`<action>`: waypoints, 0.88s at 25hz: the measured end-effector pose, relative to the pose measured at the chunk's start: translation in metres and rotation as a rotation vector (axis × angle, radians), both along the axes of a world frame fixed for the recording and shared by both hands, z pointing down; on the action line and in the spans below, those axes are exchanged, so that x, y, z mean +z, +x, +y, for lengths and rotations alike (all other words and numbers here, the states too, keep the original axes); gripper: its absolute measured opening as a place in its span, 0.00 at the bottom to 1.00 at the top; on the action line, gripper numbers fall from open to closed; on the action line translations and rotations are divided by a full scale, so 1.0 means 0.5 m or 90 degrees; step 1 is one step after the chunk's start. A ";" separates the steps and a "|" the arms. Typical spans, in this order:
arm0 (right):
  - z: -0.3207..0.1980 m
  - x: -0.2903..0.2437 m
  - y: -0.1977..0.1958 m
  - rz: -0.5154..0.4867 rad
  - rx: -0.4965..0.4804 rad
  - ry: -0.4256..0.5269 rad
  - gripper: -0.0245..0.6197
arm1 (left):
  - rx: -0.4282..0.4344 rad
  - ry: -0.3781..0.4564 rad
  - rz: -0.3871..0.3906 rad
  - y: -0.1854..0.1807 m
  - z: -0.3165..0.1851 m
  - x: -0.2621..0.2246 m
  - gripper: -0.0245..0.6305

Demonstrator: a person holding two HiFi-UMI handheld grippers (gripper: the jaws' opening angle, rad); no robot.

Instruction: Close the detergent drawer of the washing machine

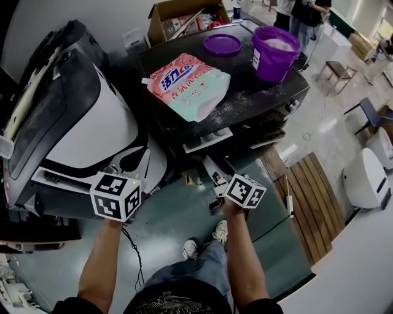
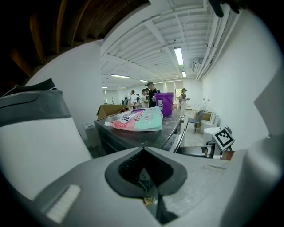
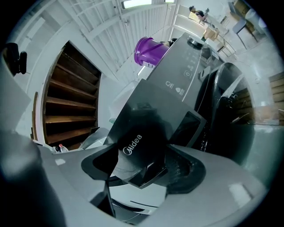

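Note:
The dark washing machine (image 1: 245, 101) stands ahead of me, with its pale detergent drawer (image 1: 207, 140) sticking out of the front. My right gripper (image 1: 212, 164) reaches up to the drawer's front edge. In the right gripper view the dark drawer front (image 3: 133, 146), printed "Midea", sits between the jaws of the right gripper (image 3: 142, 174), which appear shut on its corner. My left gripper (image 1: 136, 160) hangs to the left of the machine. In its own view the left gripper (image 2: 148, 179) is shut with nothing in it.
A pink and green detergent pouch (image 1: 187, 86), a purple bucket (image 1: 274, 52) and its lid (image 1: 222, 44) lie on the machine's top. A large white and black appliance (image 1: 73, 116) fills the left. A cardboard box (image 1: 184, 18) stands behind; people stand far off.

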State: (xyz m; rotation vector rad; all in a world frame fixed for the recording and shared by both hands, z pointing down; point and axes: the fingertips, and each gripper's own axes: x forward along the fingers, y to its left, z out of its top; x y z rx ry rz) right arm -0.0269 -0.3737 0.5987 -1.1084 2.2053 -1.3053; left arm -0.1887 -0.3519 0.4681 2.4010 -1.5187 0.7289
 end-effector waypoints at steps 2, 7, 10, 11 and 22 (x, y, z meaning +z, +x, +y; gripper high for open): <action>-0.005 -0.001 -0.002 -0.001 -0.006 -0.002 0.56 | -0.008 0.001 0.004 0.000 -0.003 -0.003 0.04; -0.017 -0.001 -0.008 0.005 -0.019 -0.008 0.56 | -0.019 0.000 0.005 0.005 -0.008 -0.004 0.04; -0.023 -0.001 -0.011 0.007 -0.030 -0.014 0.56 | -0.027 -0.003 0.005 0.006 -0.010 -0.003 0.04; -0.026 -0.001 -0.012 0.008 -0.034 -0.017 0.56 | -0.030 -0.003 0.006 0.006 -0.012 -0.003 0.04; -0.061 0.002 -0.029 0.015 -0.064 -0.039 0.56 | -0.064 -0.004 0.011 0.004 -0.026 -0.011 0.04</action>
